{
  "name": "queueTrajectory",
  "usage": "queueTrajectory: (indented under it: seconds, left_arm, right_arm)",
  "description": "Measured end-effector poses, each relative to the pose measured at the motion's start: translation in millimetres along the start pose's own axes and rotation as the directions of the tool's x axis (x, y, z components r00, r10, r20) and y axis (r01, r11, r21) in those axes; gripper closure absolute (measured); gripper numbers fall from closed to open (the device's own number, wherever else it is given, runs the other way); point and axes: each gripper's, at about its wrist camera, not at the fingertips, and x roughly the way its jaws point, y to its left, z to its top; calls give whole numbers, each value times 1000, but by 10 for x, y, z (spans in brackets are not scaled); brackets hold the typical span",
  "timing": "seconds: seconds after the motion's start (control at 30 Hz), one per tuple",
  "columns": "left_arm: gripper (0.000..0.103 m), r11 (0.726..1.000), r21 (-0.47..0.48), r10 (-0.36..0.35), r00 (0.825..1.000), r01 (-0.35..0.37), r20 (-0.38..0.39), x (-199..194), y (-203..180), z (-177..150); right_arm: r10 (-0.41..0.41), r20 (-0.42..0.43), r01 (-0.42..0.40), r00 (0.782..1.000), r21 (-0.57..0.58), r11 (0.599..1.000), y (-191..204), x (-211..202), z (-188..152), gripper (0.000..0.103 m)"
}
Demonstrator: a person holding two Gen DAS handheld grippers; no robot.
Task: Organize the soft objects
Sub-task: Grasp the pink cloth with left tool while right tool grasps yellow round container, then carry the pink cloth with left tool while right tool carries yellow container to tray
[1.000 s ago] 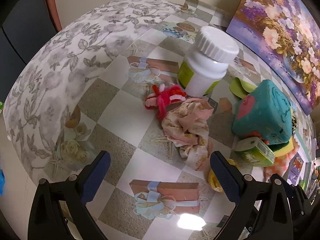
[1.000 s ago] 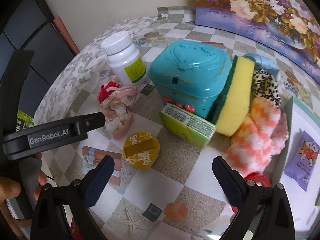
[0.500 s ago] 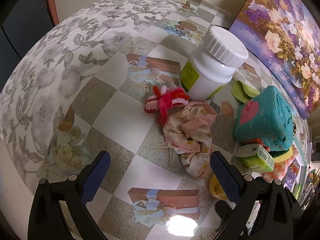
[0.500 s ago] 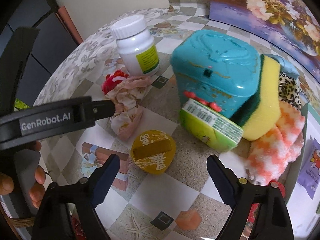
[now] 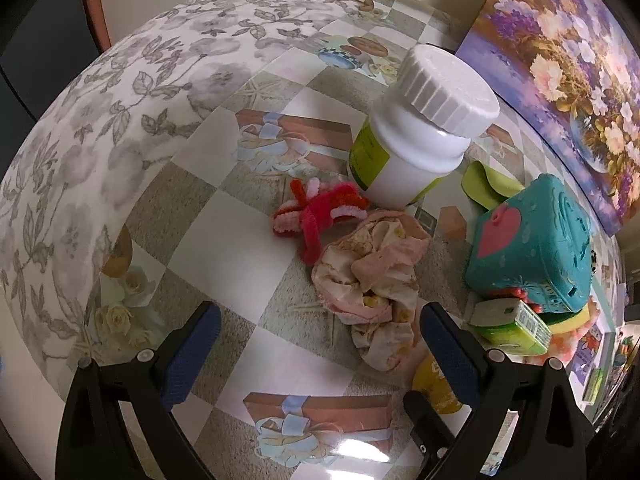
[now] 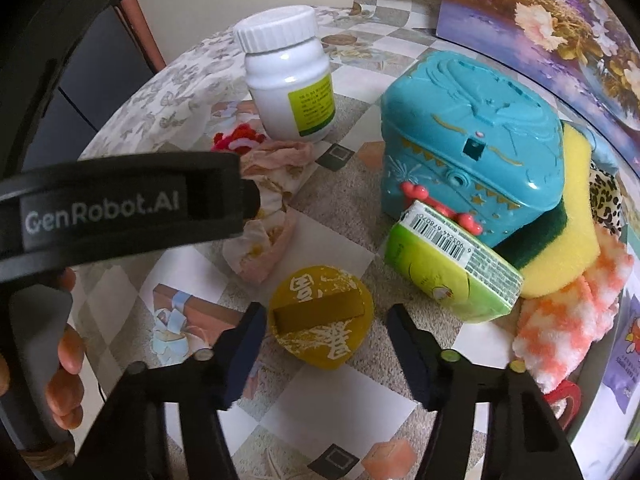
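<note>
A crumpled pink floral cloth (image 5: 372, 280) lies on the checked tablecloth, just ahead of my open, empty left gripper (image 5: 316, 340). A red and pink pipe-cleaner toy (image 5: 316, 216) lies beside the cloth. In the right wrist view the cloth (image 6: 264, 236) is partly hidden behind the left gripper's body (image 6: 120, 208). My right gripper (image 6: 326, 330) is partly closed, its fingers on either side of a yellow round lid (image 6: 320, 316); contact is unclear. A yellow-green sponge (image 6: 568, 232), an orange-white fluffy cloth (image 6: 568, 328) and a leopard-print piece (image 6: 606, 200) lie at the right.
A white pill bottle (image 6: 292, 80) stands behind the cloth. A teal plastic chest (image 6: 472, 140) stands in the middle with a green packet (image 6: 448, 276) leaning on it. A flower painting (image 5: 568, 52) leans on the wall. A snack packet (image 6: 626, 360) lies at far right.
My right gripper has moved forward and narrowed around the yellow lid. My left gripper has moved closer to the floral cloth and stays open.
</note>
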Motion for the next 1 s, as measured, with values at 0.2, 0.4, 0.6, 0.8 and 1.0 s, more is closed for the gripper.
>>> queueTrajectory:
  seconds: [0.2, 0.4, 0.6, 0.8, 1.0]
  left_arm:
    - [7, 999, 36, 19, 1000, -19, -3, 107, -143, 94]
    - [29, 999, 43, 4, 1000, -3, -24, 232, -273, 119]
    - [63, 997, 43, -60, 998, 61, -29, 290, -387, 80]
    - [83, 995, 27, -99, 994, 100, -35, 350, -455, 49]
    - [90, 991, -13, -130, 991, 130, -43, 344, -432, -5]
  right_arm:
    - [11, 3, -11, 1000, -8, 1000, 23, 9, 11, 48]
    - [16, -1, -16, 1000, 3, 1000, -32, -12, -12, 48]
    - [16, -7, -16, 1000, 36, 999, -149, -45, -38, 49]
    - [14, -15, -13, 1000, 63, 998, -262, -57, -81, 49]
    - [13, -1, -13, 1000, 83, 996, -357, -163, -117, 49]
